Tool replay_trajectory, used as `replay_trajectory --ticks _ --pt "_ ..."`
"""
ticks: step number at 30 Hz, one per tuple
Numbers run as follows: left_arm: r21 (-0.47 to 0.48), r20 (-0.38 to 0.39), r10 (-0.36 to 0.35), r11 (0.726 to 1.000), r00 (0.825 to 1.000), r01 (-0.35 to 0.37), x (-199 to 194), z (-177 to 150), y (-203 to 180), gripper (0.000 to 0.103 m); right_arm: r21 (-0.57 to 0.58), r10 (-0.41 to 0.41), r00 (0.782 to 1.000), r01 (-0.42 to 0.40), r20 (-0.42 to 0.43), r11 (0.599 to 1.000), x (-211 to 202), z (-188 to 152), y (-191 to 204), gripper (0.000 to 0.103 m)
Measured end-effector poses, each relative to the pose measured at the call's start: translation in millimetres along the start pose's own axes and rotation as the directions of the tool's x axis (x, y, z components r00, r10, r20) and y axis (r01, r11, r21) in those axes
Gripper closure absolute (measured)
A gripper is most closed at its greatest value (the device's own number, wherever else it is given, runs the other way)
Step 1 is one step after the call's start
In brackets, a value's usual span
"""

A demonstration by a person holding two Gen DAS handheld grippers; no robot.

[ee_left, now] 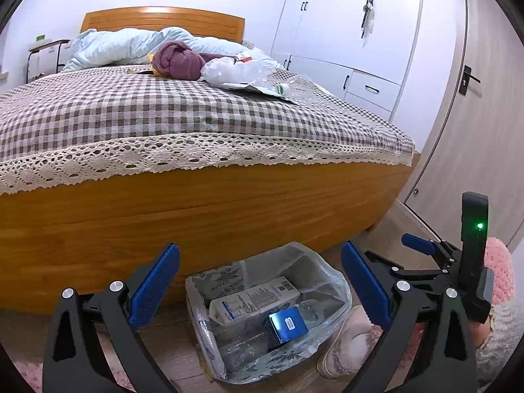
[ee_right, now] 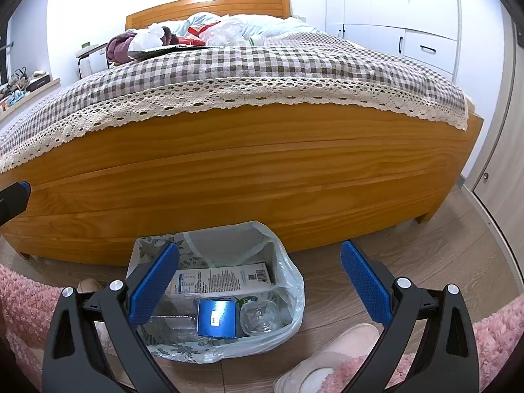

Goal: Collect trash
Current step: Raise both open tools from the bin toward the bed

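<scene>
Both grippers, left [ee_left: 260, 281] and right [ee_right: 260, 281], hang with jaws spread wide and nothing between them above the lined bin [ee_right: 294, 281] on the floor at the foot of the bed [ee_right: 229, 177]. Remaining trash sits well apart, up on the checked cover: a crumpled plastic bag [ee_left: 235, 72] and flat cardboard [ee_right: 170, 49]. The bag likely weighs almost nothing, soft and slippery; pinch a bunched fold. The cardboard looks stiff; take an edge.
</scene>
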State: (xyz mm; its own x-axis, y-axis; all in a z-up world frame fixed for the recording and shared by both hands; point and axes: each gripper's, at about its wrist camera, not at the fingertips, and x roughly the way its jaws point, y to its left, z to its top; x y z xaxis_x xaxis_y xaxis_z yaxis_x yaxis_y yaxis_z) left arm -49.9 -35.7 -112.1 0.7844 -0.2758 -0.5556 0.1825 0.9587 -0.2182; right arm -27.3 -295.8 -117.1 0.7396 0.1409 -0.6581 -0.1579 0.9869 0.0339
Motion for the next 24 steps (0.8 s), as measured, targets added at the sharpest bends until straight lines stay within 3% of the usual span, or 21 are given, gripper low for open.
replay_trajectory --ticks 9,24 --pt "-0.045 0.006 0.000 0.999 1.000 0.000 -2 2 9 0.008 -0.001 -0.001 1.000 0.001 -0.001 1.000 0 0 0 0.008" --pt "-0.032 0.033 0.002 0.999 0.999 -0.001 -10 5 7 0.008 0.000 -0.001 0.999 0.001 0.038 1.000 -7 6 0 0.008"
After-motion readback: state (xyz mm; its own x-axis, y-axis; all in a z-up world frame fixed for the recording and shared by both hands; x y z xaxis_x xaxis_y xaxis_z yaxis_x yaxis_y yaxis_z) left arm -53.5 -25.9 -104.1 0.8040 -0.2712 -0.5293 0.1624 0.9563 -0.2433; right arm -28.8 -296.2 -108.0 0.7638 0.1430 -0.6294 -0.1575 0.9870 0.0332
